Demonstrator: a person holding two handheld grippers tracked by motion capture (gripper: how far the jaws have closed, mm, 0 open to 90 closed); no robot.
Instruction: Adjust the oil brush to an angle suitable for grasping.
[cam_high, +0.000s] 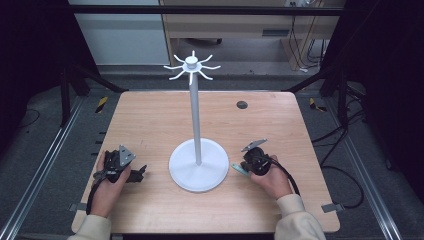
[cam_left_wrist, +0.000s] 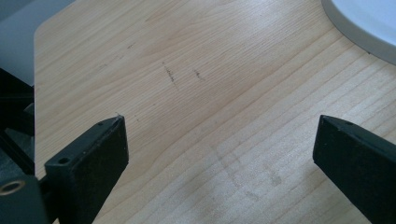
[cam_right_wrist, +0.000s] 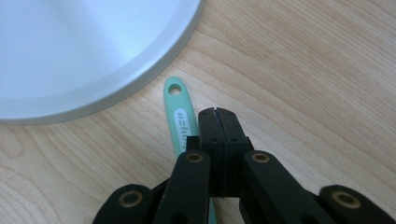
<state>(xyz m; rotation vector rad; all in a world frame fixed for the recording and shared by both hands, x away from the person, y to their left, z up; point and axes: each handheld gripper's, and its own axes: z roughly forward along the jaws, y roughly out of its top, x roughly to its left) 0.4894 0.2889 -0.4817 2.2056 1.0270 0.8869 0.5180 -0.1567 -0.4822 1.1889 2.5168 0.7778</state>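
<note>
A white stand with a round base, a tall pole and hooks at the top stands mid-table. A mint green utensil handle with a hanging hole lies just off the base's rim. My right gripper is shut, its jaws pressed flat together. The handle runs under their left side; I cannot tell whether it is gripped. In the high view the right gripper points at the base, with the handle poking out beside it. My left gripper is open wide over bare wood, left of the base.
The wooden table has a small dark round hole at the back right. The stand's base rim shows at the upper right of the left gripper view. Dark frame posts and cables surround the table.
</note>
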